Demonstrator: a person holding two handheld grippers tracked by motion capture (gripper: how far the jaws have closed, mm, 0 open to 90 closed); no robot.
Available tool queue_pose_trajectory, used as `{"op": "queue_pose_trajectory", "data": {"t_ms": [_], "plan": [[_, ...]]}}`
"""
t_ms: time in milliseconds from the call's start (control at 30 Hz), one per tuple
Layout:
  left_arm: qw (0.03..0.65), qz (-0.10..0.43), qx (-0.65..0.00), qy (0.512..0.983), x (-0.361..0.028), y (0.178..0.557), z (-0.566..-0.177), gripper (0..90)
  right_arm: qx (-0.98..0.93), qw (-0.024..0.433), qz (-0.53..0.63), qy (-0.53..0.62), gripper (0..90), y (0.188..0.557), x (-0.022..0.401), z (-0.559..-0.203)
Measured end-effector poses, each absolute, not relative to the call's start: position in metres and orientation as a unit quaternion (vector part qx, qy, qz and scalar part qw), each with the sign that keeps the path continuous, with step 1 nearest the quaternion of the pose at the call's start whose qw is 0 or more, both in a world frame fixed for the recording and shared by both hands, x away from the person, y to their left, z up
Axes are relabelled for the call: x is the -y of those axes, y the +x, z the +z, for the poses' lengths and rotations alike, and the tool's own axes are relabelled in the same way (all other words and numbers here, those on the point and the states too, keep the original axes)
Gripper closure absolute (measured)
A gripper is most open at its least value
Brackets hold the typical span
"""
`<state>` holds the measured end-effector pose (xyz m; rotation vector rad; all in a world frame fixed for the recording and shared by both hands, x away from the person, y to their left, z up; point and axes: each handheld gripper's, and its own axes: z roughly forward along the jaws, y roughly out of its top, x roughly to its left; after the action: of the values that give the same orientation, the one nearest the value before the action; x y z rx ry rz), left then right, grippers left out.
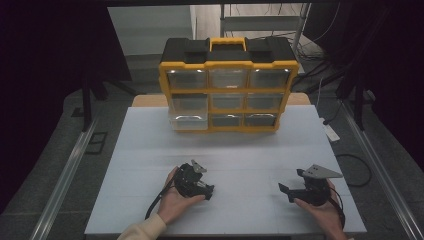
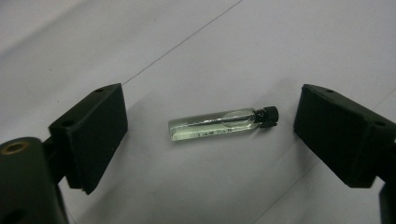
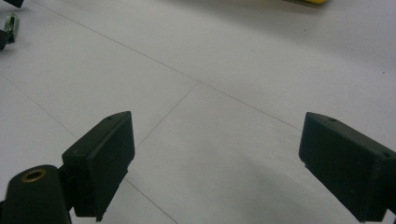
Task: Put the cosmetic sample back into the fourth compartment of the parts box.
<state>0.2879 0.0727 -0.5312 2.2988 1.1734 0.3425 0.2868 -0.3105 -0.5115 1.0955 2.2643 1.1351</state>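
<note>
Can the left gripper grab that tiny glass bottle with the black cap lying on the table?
Probably yes. The little bottle lies flat on the white table right between the left gripper's open fingers, with nothing in the way. Neither finger touches it yet.

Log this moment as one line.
left gripper: open, straddling vial lying on table | right gripper: open, empty | drawer cabinet: behind

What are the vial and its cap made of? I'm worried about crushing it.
The vial looks like clear glass, possibly hard plastic: glossy and see-through, with pale liquid and a bubble showing inside. Its cap looks like matte black ribbed plastic. It lies on the matte white table.
</note>
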Motion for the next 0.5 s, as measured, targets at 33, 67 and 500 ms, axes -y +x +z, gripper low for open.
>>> {"op": "queue_pose_trajectory", "data": {"t_ms": [33, 67, 500], "plan": [[0.267, 0.125, -0.434, 0.852, -0.0728, 0.2882, -0.5313, 12.4, -0.806, 0.190, 0.403, 0.390, 11.3, 0.2868, 0.3105, -0.5115], [0.267, 0.125, -0.434, 0.852, -0.0728, 0.2882, -0.5313, 13.9, -0.806, 0.189, 0.403, 0.390, 11.3, 0.2870, 0.3105, -0.5117], [0.280, 0.112, -0.421, 0.856, -0.0738, 0.2863, -0.5286, 36.3, -0.804, 0.193, 0.404, 0.391, 11.4, 0.2864, 0.3116, -0.5106]]}}
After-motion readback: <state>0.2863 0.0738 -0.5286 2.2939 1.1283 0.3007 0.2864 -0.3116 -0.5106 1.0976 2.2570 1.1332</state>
